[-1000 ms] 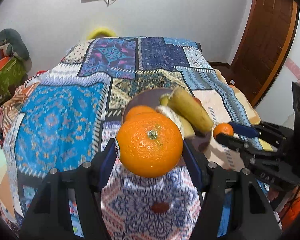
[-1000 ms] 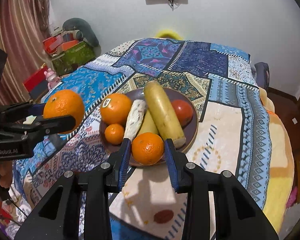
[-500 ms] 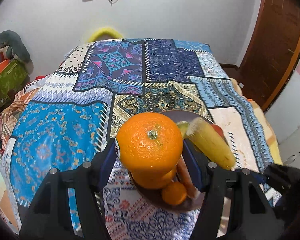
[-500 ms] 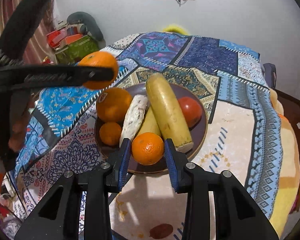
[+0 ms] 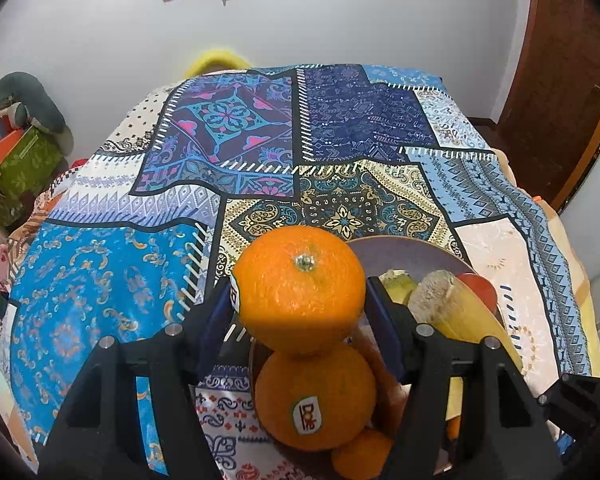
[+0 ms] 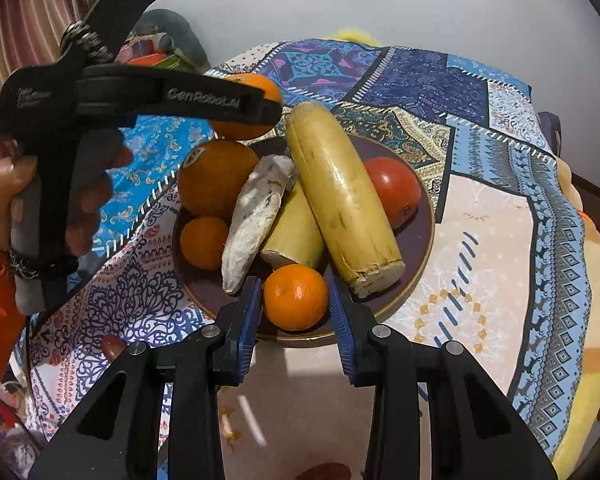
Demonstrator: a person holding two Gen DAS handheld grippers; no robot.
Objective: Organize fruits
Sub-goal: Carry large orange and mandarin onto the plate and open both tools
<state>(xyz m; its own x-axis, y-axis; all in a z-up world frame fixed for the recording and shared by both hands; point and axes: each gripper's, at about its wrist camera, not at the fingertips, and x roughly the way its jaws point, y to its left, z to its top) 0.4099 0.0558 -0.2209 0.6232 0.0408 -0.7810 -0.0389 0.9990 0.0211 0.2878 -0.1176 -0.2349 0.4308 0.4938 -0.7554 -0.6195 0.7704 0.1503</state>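
Landmark: the dark brown round plate [image 6: 427,220] on the patchwork-quilted bed [image 6: 500,200].

Nearest, at the plate's near rim, the right tongs [image 6: 296,316] are pinching a small orange mandarin [image 6: 296,296] between blue pads, hanging just over the rim. Behind it on the plate are lying two pale yellow peeled stalks [image 6: 340,192], a whitish fuzzy root piece [image 6: 256,216], a small mandarin at the left [image 6: 204,242], a big orange with a sticker [image 5: 315,398] and a red tomato at the right [image 6: 394,190].

Over the plate's far-left edge, the left tongs [image 5: 298,300] are pinching a large round orange [image 5: 299,290], hanging directly above the stickered orange; a hand [image 6: 52,208] in an orange sleeve is gripping the handle.

Risks, as judgement: the plate is looking crowded, so a round fruit let go on top of another is likely rolling off onto the quilt. The mandarin set on the rim could be tipping outward. The two tongs are working close over one plate and could be bumping.
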